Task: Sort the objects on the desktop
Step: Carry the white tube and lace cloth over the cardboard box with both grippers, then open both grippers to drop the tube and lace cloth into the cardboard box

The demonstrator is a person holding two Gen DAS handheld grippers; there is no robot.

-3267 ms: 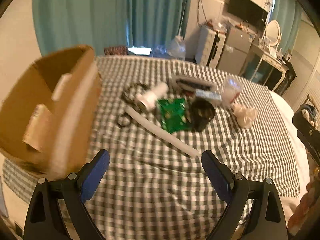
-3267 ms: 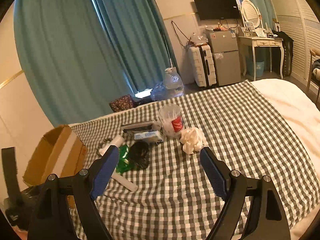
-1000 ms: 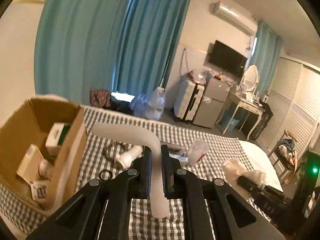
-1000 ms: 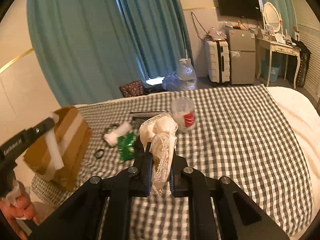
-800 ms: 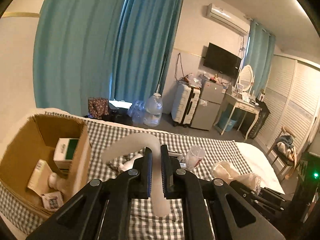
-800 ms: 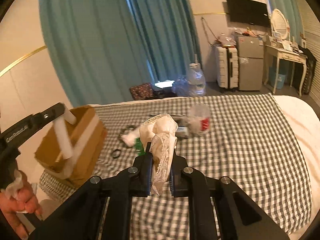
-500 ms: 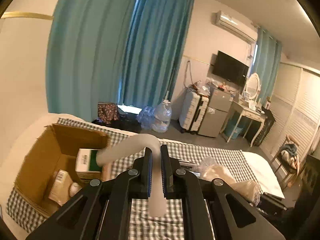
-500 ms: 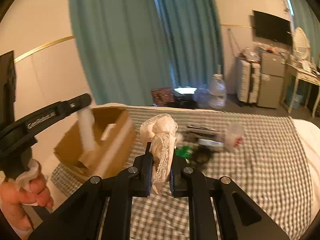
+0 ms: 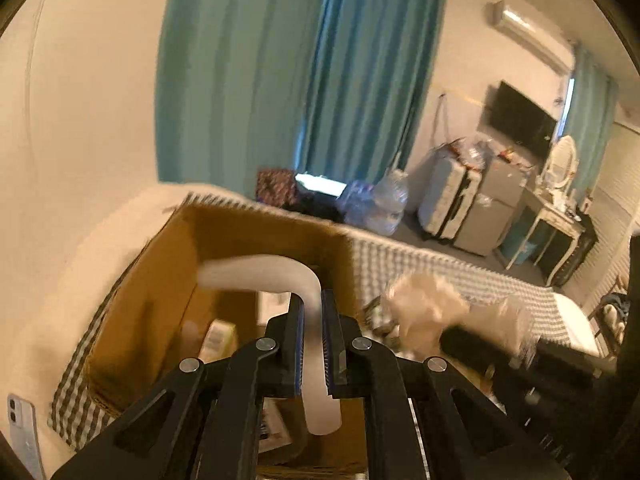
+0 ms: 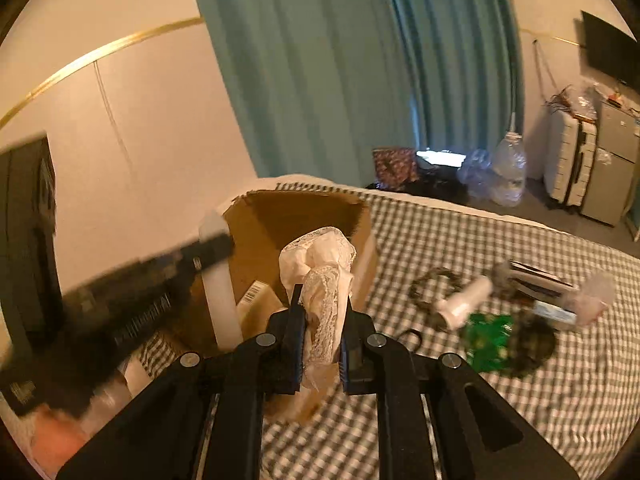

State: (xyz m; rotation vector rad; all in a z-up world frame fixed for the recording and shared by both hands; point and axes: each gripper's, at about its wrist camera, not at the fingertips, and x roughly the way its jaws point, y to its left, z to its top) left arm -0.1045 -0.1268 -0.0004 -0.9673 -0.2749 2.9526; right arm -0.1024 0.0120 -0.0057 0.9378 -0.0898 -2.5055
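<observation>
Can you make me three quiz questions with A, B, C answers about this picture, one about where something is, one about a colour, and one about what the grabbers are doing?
1. Where is the cardboard box?
A. On the checked cloth
B. On the suitcase
C. Under the TV

2. What colour are the curtains?
A. Red
B. Teal
C. Yellow

3. What is the right gripper doing?
A. Hanging open and empty
B. Squeezing a green packet
C. Squeezing a lacy cream cloth

Answers:
1. A, the box sits at the edge of the checked cloth.
2. B, teal folds hang behind the box.
3. C, the lacy cream cloth is pinched between its jaws; the left gripper pinches a bent white tube.
</observation>
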